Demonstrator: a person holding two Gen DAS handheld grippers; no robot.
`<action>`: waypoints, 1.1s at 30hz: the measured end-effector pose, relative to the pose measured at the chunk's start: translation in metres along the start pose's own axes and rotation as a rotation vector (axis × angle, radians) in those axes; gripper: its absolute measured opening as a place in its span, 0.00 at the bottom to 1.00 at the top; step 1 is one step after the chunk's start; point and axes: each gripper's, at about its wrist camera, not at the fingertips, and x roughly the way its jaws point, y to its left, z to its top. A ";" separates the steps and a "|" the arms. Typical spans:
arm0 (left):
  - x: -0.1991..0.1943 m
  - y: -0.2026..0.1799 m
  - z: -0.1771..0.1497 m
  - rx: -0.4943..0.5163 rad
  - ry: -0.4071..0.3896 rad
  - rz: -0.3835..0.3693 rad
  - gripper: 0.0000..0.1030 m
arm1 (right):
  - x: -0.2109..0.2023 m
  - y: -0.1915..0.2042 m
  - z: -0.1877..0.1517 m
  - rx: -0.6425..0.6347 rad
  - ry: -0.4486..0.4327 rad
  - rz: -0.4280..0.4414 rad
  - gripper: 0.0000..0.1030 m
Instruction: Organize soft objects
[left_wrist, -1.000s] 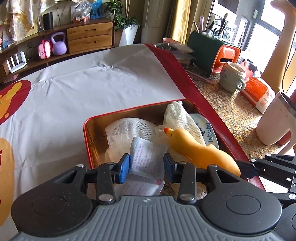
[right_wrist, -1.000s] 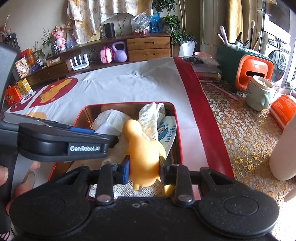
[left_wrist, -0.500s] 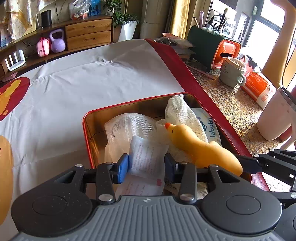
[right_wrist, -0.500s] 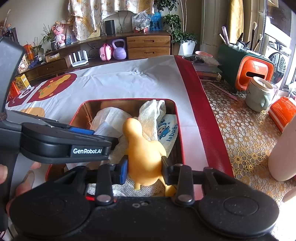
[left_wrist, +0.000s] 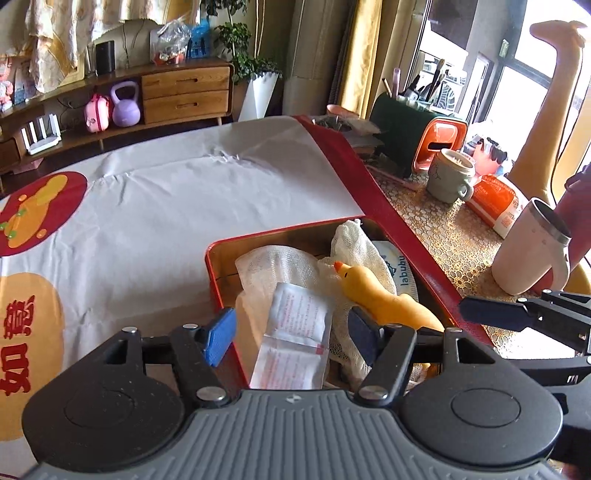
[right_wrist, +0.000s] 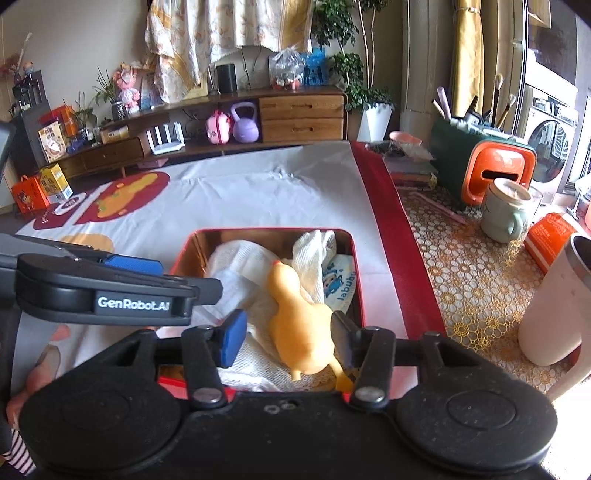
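Both grippers have just let go: the left gripper (left_wrist: 290, 334) now gapes around the paper packet (left_wrist: 295, 334), the right gripper (right_wrist: 288, 338) around the rubber duck (right_wrist: 295, 325). Both items lie inside the red tin (right_wrist: 356, 280), so these two look stowed

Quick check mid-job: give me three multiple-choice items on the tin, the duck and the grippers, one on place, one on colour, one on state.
1. Where does the duck lie?
A. on the white cloth outside the tin
B. in the tin, on gauze
C. in the mug

2. What colour is the tin's outside?
A. red
B. green
C. blue

3. How is the left gripper?
A. shut on the packet
B. shut on the duck
C. open

Key: 1 B, the duck rests on white gauze inside the walls; 2 A, the rim is red; 3 C, both pads stand clear of the packet.
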 end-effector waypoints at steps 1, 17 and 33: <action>-0.005 0.000 -0.001 0.003 -0.008 0.002 0.65 | -0.004 0.001 0.000 0.001 -0.005 0.005 0.50; -0.089 0.015 -0.029 0.001 -0.118 -0.011 0.70 | -0.062 0.018 -0.015 -0.012 -0.123 0.041 0.61; -0.146 0.014 -0.067 0.001 -0.194 -0.049 0.95 | -0.102 0.028 -0.033 -0.007 -0.239 0.080 0.82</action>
